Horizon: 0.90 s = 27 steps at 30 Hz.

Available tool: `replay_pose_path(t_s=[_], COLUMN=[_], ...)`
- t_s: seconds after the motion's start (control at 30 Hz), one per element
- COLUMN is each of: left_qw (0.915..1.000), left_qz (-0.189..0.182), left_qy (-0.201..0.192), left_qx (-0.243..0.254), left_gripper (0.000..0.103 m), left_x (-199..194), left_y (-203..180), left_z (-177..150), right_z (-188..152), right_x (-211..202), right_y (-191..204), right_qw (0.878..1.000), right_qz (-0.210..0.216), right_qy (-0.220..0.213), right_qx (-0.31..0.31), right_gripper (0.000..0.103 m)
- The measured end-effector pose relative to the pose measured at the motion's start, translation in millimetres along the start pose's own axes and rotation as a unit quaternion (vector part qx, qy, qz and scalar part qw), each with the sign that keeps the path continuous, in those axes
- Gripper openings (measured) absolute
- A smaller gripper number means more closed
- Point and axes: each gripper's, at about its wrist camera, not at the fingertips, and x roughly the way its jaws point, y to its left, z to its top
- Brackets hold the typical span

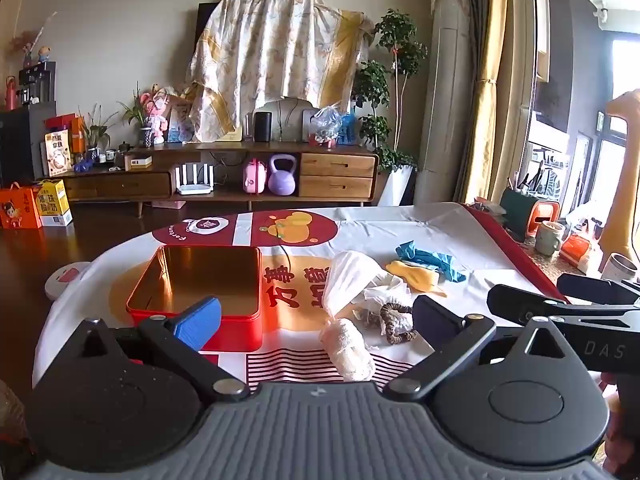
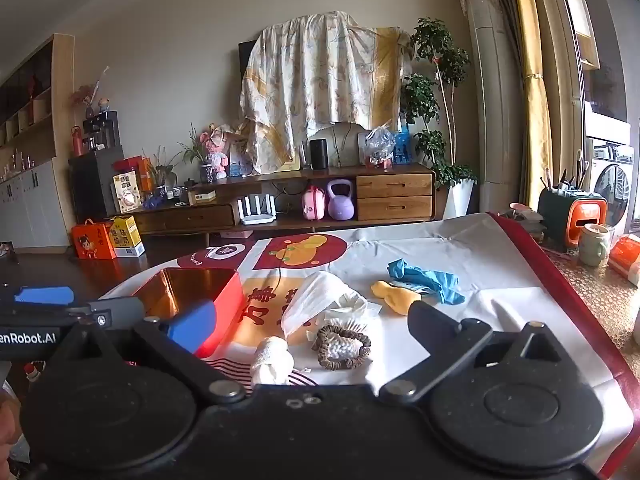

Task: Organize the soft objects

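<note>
Gloves [image 1: 430, 262] lie on printed tablecloth [image 1: 400, 228] before a sideboard [image 1: 224, 172]; both tools released.

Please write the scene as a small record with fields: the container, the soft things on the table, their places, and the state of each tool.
container: red tin, open, inside empty, at left on the tablecloth
nearest item: white gauze roll, lying on its side
middle items: brown scrunchie on a white bumpy item, white mask behind
far items: yellow glove touching blue glove
left tool: open, holds nothing
right tool: open, holds nothing
items in tin: none
</note>
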Motion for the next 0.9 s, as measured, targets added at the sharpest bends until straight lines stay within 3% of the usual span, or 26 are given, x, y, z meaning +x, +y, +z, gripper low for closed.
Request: replay_pose_path(t_s=[0.47,0.9], left_qw=[0.9997,0.9997], left_qz=[-0.008,-0.011], left_qy=[0.016,0.015], left_qx=[-0.016,-0.018], left_gripper=[0.103,0.103], left_x=[7,8], left_y=[2,5], left_z=[-2,-4], right_z=[9,0], right_x=[2,3], right_y=[-12,3], right_qw=[1.000,1.000], right_qz=[-0.003,-0.011], right_qy=[0.008,0.009], right_qx=[-0.002,0.000], right_gripper=[0.102,0.102])
